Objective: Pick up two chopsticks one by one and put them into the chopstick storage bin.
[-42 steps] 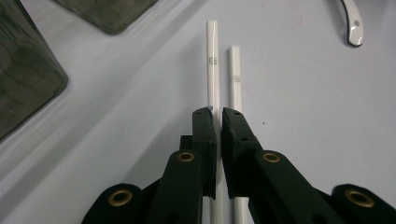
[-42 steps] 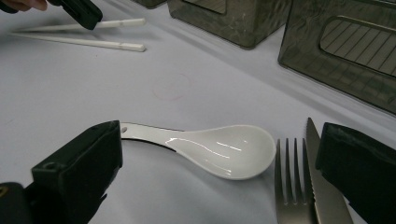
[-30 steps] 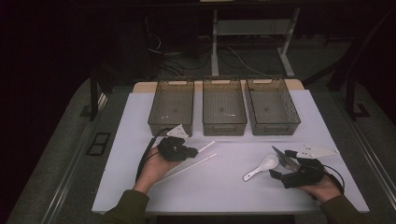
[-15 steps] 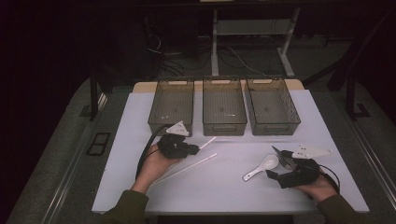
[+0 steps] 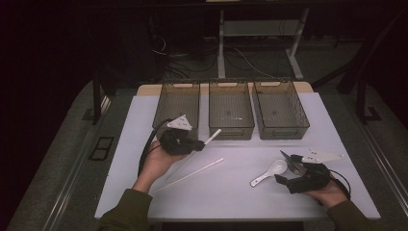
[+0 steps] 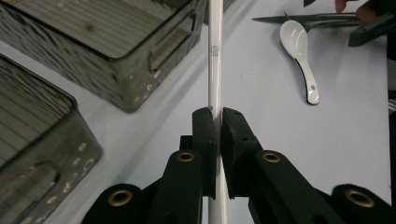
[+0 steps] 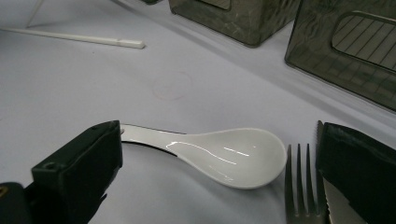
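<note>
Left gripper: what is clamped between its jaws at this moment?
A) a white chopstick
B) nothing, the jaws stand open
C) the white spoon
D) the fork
A. The left gripper has its jaws shut on a white chopstick, while the white spoon lies apart on the table.

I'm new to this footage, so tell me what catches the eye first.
Three smoky see-through plastic bins line the far edge of the white table. The left gripper is shut on a long white chopstick. The right gripper stands open around a glossy white ceramic spoon, beside a metal fork.
</note>
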`<state>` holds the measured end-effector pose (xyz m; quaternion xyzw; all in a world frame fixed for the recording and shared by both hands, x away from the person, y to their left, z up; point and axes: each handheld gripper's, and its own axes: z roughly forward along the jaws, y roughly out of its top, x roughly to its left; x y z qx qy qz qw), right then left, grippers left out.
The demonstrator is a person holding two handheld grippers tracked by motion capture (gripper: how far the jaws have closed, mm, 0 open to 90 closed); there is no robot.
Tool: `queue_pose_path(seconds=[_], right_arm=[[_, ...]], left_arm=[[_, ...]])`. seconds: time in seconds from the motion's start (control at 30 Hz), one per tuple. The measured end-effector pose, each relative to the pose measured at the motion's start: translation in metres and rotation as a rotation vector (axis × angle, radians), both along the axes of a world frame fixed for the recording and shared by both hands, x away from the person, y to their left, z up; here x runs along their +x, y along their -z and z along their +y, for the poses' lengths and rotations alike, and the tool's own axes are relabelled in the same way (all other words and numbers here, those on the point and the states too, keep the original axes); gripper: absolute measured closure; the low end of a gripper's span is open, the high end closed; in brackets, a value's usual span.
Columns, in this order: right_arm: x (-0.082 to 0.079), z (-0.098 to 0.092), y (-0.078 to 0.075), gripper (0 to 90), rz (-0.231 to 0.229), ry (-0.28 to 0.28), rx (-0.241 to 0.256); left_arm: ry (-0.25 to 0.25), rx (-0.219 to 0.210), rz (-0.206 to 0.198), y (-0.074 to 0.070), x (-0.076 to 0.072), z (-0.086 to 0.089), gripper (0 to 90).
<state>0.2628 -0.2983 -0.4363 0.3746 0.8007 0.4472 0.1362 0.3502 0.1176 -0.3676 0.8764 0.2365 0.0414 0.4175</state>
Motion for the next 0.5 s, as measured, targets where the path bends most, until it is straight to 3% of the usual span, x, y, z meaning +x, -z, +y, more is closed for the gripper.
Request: queue_pose_path(seconds=[0.5], right_arm=[[-0.001, 0.0, -0.001, 0.7, -0.004, 0.003, 0.004]], left_arm=[[-0.044, -0.042, -0.065, -0.034, 0.012, 0.01, 84.3]])
